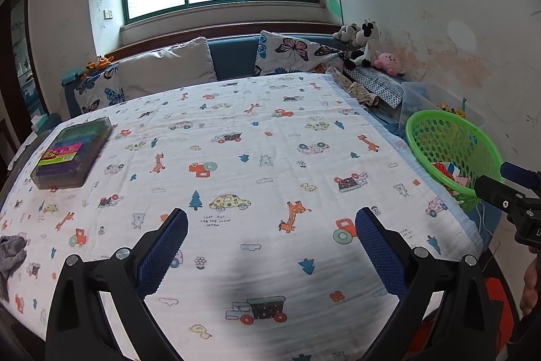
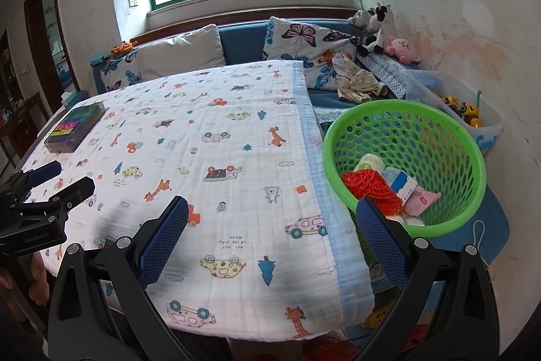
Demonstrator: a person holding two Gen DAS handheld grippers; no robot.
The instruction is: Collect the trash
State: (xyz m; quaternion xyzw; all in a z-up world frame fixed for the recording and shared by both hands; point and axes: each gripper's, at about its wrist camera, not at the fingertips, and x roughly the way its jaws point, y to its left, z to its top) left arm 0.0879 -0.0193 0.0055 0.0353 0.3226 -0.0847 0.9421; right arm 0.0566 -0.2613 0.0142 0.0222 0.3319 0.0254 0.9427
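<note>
Seemingly near the end: trash [image 2: 389,188] already heaped in the green basket [image 2: 470,141] beside the table, cloth-covered table [image 1: 270,137] bare of obvious litter, left gripper [image 1: 270,246] and right gripper [image 2: 270,242] both spread wide, holding nothing.

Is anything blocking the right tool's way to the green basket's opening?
Nothing visible does. The right tool is open and empty, the green basket sits beside the table's right edge, its top uncovered, with red netting and cartons already inside.
</note>
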